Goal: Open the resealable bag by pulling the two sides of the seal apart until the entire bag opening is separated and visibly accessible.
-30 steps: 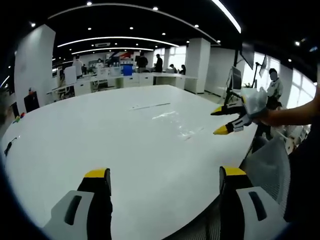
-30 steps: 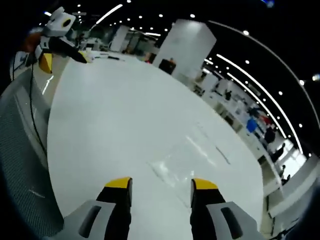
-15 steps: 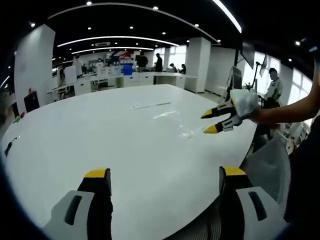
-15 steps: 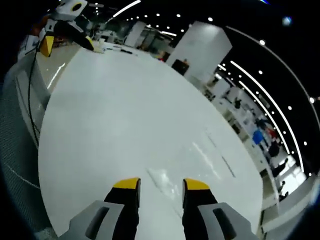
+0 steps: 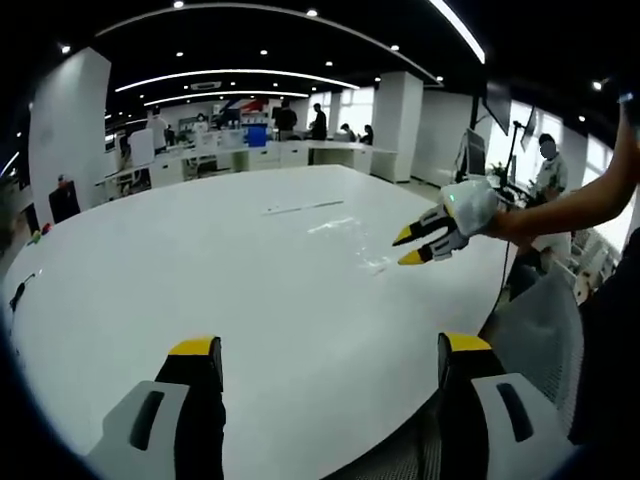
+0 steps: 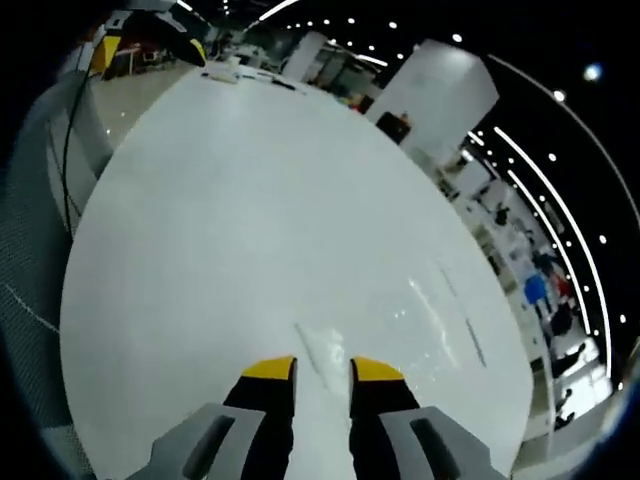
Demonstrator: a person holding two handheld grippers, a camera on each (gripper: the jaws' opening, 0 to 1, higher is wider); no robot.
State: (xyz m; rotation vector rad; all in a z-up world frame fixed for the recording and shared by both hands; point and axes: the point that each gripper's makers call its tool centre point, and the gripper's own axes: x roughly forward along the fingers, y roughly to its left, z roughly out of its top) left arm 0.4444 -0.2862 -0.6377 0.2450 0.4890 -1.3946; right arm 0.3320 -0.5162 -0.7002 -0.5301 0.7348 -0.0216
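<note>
A clear resealable bag (image 5: 345,238) lies flat on the white round table (image 5: 200,260), hard to make out against it. My right gripper (image 5: 408,247), held by a person's arm coming from the right, hovers at the bag's near corner. In the right gripper view the bag's edge (image 6: 322,345) lies just ahead of and between the yellow tips of my right gripper (image 6: 322,369); the jaws stand narrow with a gap between them. My left gripper (image 5: 330,345) stays wide open near the table's front edge, with nothing between its jaws. It appears far off as the left gripper (image 6: 150,45).
A thin strip (image 5: 300,210) lies on the table beyond the bag. A grey mesh chair (image 5: 545,325) stands by the table's right edge, with a monitor (image 5: 470,155) behind it. A cable (image 5: 20,292) rests at the left edge. Desks and people fill the background.
My right gripper has moved forward and down to the bag's edge, and its jaws have narrowed. The left gripper has not moved.
</note>
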